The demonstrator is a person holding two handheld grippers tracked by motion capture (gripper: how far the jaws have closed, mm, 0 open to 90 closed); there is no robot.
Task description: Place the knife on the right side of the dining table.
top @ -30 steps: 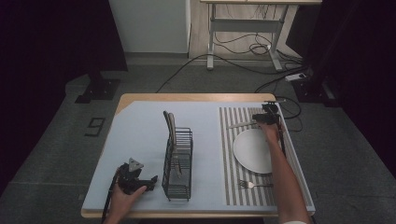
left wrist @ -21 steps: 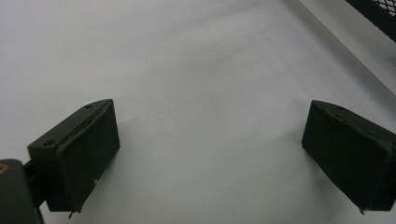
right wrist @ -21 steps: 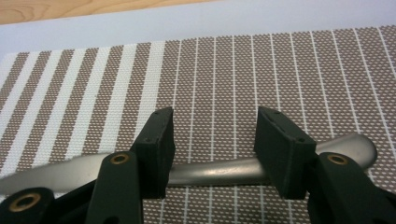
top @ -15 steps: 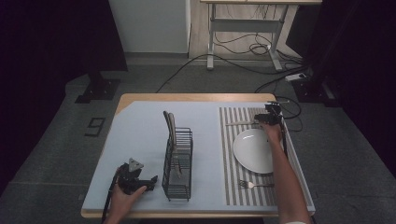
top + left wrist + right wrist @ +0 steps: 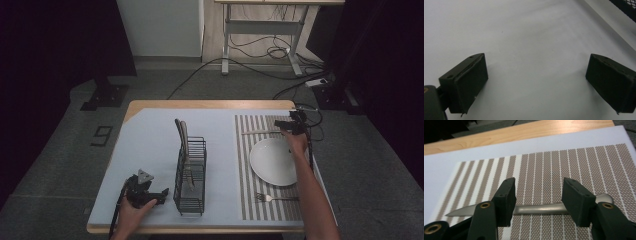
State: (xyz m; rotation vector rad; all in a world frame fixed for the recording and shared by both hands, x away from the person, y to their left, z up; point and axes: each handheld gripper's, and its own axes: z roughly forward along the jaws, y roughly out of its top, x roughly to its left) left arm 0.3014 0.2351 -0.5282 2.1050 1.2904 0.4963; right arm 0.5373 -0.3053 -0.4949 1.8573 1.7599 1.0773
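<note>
1. Right gripper [image 5: 537,200] is hovering with jaws apart, gripping nothing, straddling the silver metal table knife [image 5: 541,209] lying on the brown striped woven placemat [image 5: 579,162], lower centre of frame.
2. Judging best practice: lowering squarely, then closing across the handle.
3. Left gripper [image 5: 536,82] is resting wide apart, empty, lower left in the high view.

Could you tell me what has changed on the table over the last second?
Very little. The right gripper has stayed at the far end of the striped placemat, its jaws apart over the knife, which has slid slightly toward the placemat's far edge. The left gripper stays open beside the wire rack. Plate and fork lie as before.
</note>
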